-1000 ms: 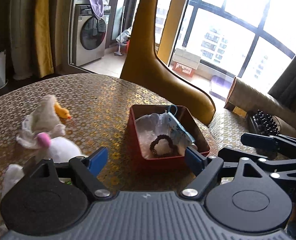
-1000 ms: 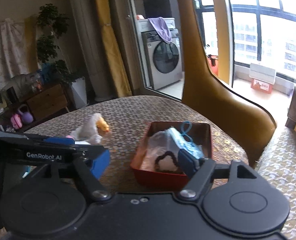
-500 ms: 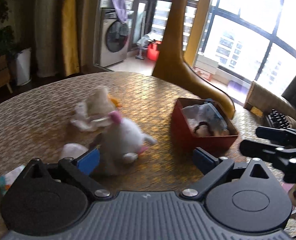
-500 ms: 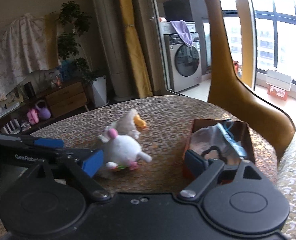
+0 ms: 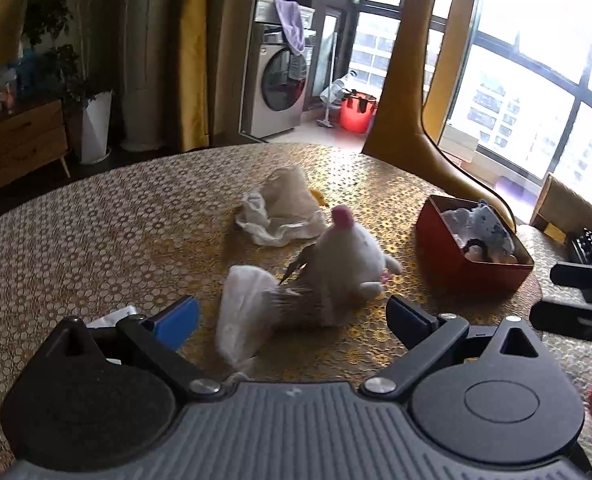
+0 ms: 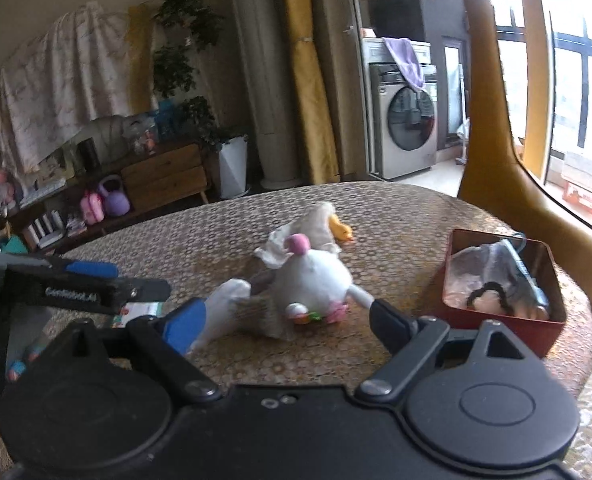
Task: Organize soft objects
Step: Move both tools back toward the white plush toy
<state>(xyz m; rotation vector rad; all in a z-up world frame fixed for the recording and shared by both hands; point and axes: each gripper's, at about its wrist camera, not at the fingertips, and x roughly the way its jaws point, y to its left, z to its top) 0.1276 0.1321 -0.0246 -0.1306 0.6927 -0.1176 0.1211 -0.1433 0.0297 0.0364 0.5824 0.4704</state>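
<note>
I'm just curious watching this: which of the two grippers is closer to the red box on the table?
Right. The right gripper has its finger beside the red box; the left gripper hovers farther off, over the white plush toy.

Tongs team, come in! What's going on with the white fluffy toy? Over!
Both tongs open, empty. White plush toy on table, outside red box. Crumpled cloth behind it; nothing blocking.

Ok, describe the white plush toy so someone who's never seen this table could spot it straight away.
On the round table with the gold honeycomb-patterned cloth, look left of the red rectangular box. The round white plush toy lies mid-table, in front of the crumpled cream cloth with a yellow duck head. Its pink pompom sets it apart.
</note>
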